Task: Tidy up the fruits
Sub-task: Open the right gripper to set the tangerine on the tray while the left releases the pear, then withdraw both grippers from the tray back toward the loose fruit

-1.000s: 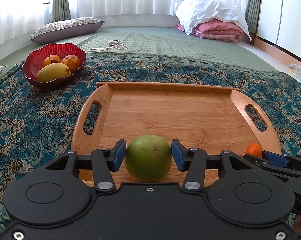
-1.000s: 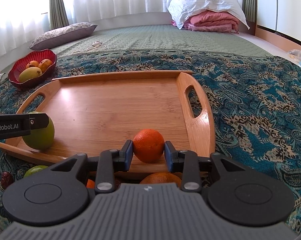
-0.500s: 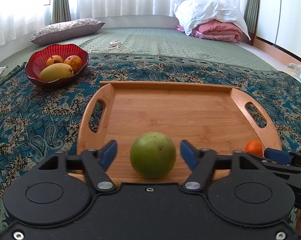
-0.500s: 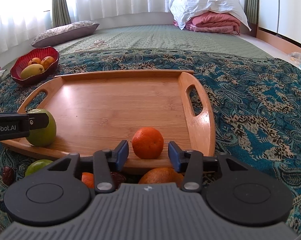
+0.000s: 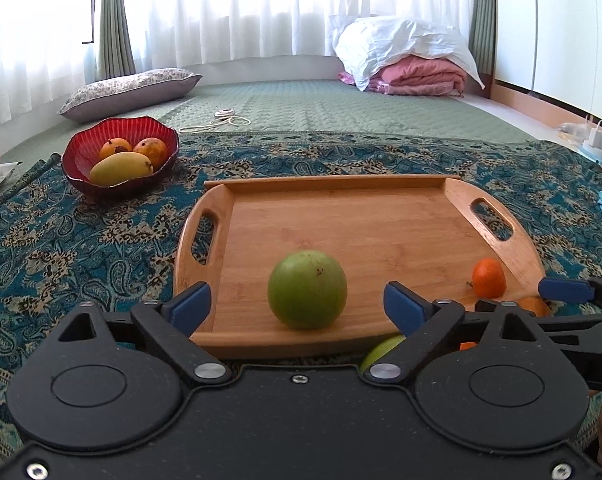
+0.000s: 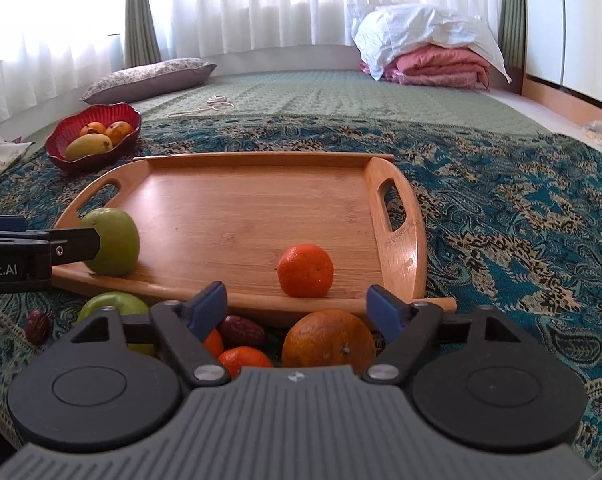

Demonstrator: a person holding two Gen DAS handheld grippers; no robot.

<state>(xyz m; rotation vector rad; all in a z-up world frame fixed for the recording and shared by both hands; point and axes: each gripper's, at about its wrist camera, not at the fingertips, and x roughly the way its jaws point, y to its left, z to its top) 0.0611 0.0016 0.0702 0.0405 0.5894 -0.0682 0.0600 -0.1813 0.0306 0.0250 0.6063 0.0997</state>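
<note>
A: Right wrist view: the right gripper (image 6: 297, 304) hangs spread wide, holding nothing; the small orange (image 6: 305, 271) sits on the wooden tray (image 6: 401, 236), at its near edge.

B: And the loose fruit?

A: The large orange (image 6: 328, 338) lies off the tray's near edge, directly under that gripper. The left gripper (image 5: 297, 306) is released too, with the green apple (image 5: 307, 289) on the tray.

green apple (image 5: 307, 294) sits on the wooden tray (image 5: 341, 216) by its near edge, toward the left handle end. small orange (image 6: 305, 270) is on the same near edge, closer to the right handle corner. just off the tray's near edge on the rug: a bigger orange (image 6: 328, 338), another green apple (image 6: 113, 307), a couple small oranges (image 6: 243, 360) and a dark red date-looking fruit (image 6: 243, 330).
</note>
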